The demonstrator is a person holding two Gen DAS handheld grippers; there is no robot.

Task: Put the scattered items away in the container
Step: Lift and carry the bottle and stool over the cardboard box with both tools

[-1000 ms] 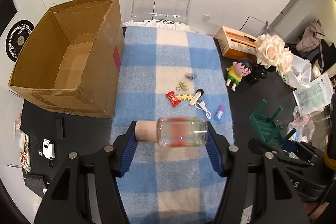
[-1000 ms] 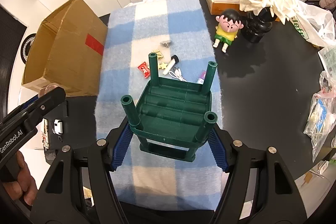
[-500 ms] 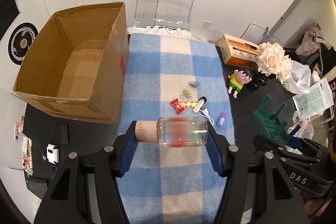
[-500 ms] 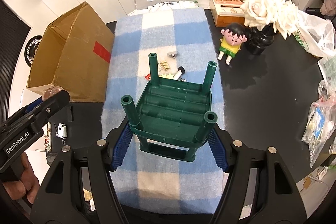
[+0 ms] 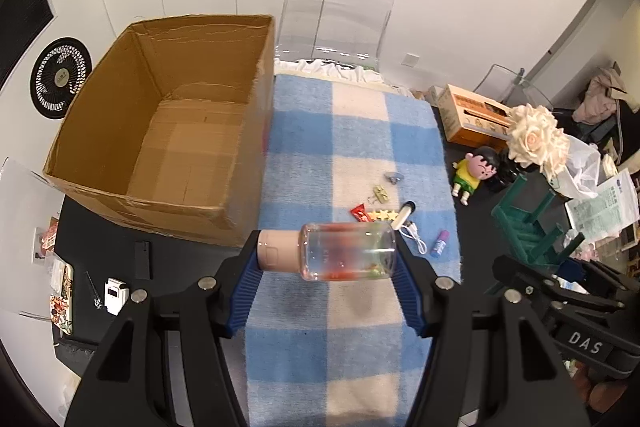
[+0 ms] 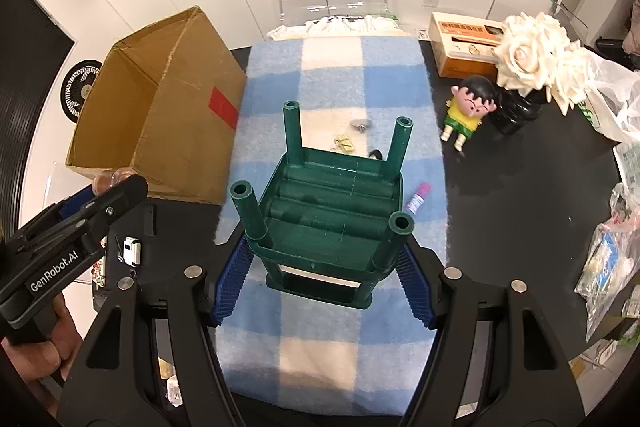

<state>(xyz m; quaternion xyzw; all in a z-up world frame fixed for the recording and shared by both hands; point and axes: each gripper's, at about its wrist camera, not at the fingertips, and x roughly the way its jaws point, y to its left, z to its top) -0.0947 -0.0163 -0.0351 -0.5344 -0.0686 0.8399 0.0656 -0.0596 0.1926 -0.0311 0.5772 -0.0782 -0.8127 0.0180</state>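
Note:
My left gripper (image 5: 326,259) is shut on a clear bottle (image 5: 344,251) with a beige cap, held sideways above the blue checked blanket (image 5: 352,131). The open cardboard box (image 5: 168,131) stands to its left and looks empty inside. My right gripper (image 6: 322,255) is shut on a small green stool (image 6: 328,215), legs pointing up; it also shows in the left wrist view (image 5: 528,219). Small items lie on the blanket: a red wrapper (image 5: 359,213), a star strip (image 5: 382,215), clips (image 5: 380,194), a white cable (image 5: 414,239) and a purple tube (image 5: 439,246).
A cartoon doll (image 5: 472,175), a black vase of white roses (image 5: 536,143), an orange carton (image 5: 472,121) and plastic bags sit on the black table at right. A clear chair (image 5: 332,19) stands behind. Small gadgets (image 5: 114,293) lie at left. The box also shows in the right view (image 6: 160,123).
Both grippers have risen and pulled back, each keeping its object. The box and blanket look smaller and farther away, and more of the box's inside shows.

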